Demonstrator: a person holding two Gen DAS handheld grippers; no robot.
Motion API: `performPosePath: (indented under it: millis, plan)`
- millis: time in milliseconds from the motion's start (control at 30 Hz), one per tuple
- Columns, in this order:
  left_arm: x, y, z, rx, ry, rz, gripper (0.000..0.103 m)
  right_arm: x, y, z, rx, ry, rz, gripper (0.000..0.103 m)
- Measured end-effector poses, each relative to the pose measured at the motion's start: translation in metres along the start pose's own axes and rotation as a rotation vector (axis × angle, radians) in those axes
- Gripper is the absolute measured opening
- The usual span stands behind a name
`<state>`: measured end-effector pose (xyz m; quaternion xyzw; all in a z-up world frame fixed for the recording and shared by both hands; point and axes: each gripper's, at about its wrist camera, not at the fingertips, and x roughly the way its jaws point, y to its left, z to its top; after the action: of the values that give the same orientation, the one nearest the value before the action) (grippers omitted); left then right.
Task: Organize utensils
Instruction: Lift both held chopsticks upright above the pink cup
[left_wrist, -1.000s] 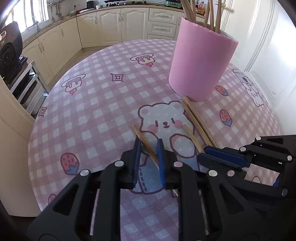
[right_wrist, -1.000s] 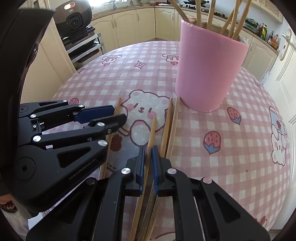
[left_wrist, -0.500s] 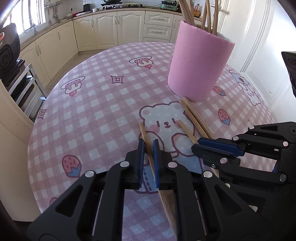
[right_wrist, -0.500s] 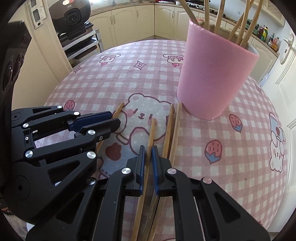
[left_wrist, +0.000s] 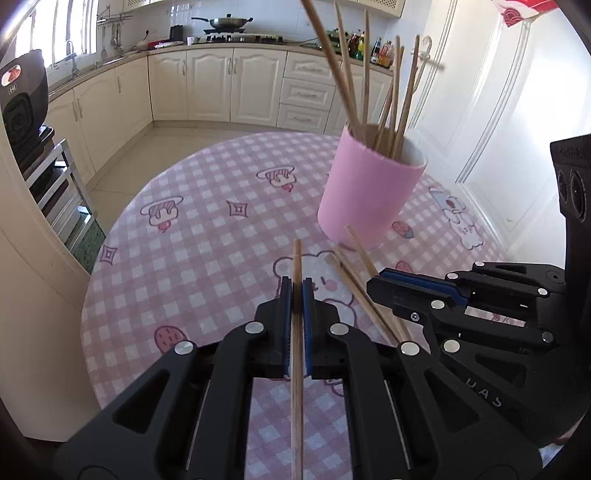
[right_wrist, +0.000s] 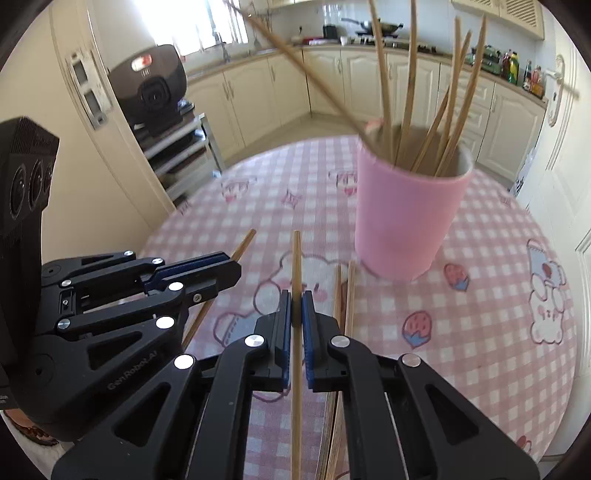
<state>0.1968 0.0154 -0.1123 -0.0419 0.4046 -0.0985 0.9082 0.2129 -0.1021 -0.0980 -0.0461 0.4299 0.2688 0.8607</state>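
- Two chopsticks are off the surface, one in each of my grippers: my left gripper (left_wrist: 296, 286) pinches a chopstick (left_wrist: 296, 354) that runs up the lower centre of the left wrist view, and my right gripper (right_wrist: 295, 299) pinches another chopstick (right_wrist: 296, 350) the same way in the right wrist view.
- Both pairs of blue fingers (left_wrist: 284, 314) are pressed onto the wood, the sticks lying along the fingers with their tips poking out ahead.
- These sticks look light, thin, stiff and smooth; held this far from an end, I judge they could pivot or slip between the pads, so a firm mid-length hold suits them.
- More loose chopsticks (left_wrist: 354, 280) lie on the surface just right of centre, near the cup's foot.
- Upper right of centre stands the pink cup (left_wrist: 369, 199), upright, with a fan of chopsticks (left_wrist: 388, 110) leaning in it at different angles.
- Under it all is the pink checked cloth (left_wrist: 207, 236) on the round surface.
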Motion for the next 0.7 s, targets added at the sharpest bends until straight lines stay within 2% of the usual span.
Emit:
performPosePath:
  millis: [367,500,700]
  plan:
    - [-0.073,-0.013,0.022,0.020,-0.177,-0.049,0.006,-0.065,0.004,0.011,0.019,-0.210,0.037,0.005]
    - [-0.088,-0.013,0.026,0.020,-0.232,-0.063,0.006,-0.080,0.004,0.010,0.015,-0.254,0.035,0.005]
    - [-0.091,-0.006,0.028,-0.006,-0.245,-0.093,0.006,-0.090,0.001,0.011,0.019,-0.275,0.020,0.005]
